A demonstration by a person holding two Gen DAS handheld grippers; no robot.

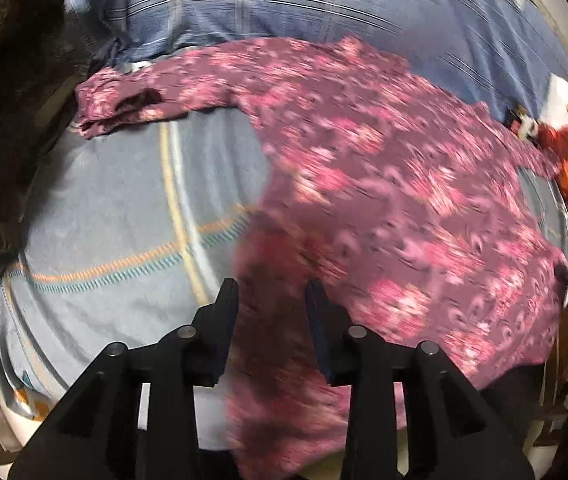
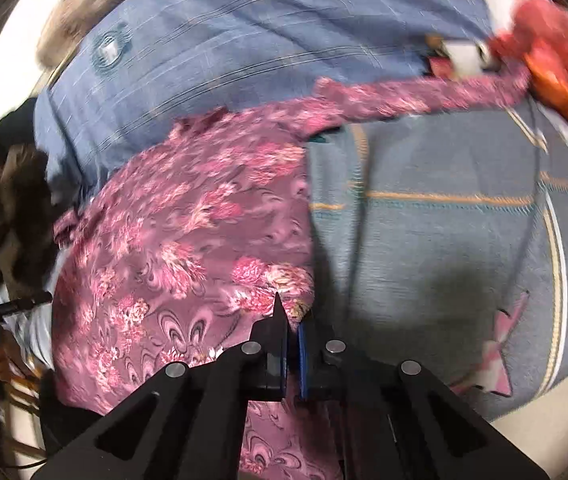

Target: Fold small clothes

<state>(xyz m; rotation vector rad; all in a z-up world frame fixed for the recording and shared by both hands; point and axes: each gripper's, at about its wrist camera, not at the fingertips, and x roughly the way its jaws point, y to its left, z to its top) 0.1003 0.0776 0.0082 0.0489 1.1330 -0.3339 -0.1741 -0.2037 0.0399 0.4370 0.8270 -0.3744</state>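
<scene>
A purple floral garment [image 1: 383, 184] lies spread on a blue-grey bed sheet [image 1: 116, 208], one sleeve stretched to the far left. My left gripper [image 1: 272, 288] is open, its fingers either side of the garment's near left edge, with cloth between them. In the right wrist view the same garment [image 2: 188, 232] fills the left half, its sleeve running to the far right. My right gripper [image 2: 292, 320] is shut on the garment's near right edge and the cloth bunches at the fingertips.
A blue striped pillow [image 1: 303, 0] lies behind the garment. A brown fleece blanket [image 1: 0, 100] is piled at the left. Red and white clothes [image 1: 567, 148] lie at the right edge of the bed. A pink patterned scrap [image 2: 499, 348] lies on the sheet.
</scene>
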